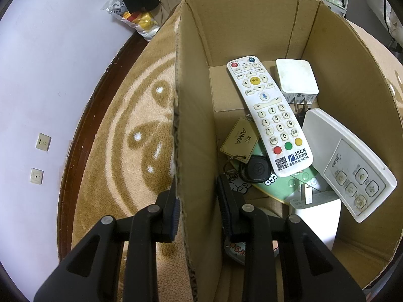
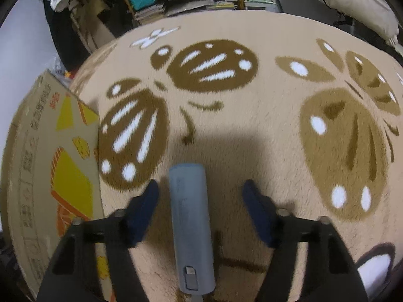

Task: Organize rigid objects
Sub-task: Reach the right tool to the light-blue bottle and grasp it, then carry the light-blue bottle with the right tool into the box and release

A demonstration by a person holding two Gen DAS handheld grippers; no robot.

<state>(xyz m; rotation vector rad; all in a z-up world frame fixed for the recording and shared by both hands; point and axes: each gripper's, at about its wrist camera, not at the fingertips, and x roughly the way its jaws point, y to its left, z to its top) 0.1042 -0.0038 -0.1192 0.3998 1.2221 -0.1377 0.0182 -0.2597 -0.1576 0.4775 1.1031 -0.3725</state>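
A patterned rug [image 2: 252, 130] bears a cardboard box [image 1: 327, 63]; the left gripper [image 1: 199, 201] clamps its wall. Inside lie a fan panel [image 1: 352, 166], remote [image 1: 272, 115], charger [image 1: 296, 80] and keys [image 1: 254, 168]. The right gripper [image 2: 200, 196] straddles a grey stick [image 2: 190, 216] on the rug, pads apart, not touching.

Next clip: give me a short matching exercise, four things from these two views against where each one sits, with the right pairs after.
Things:
1. white remote control
2. grey-blue stick-shaped device
3. left gripper
4. tan AIMA tag

Places:
A. clamped on the cardboard box wall
B. on the carpet, between the right gripper fingers, untouched
C. in the box, on top of the pile
D. in the box, beside the remote, on a key ring

Pairs: 1-C, 2-B, 3-A, 4-D
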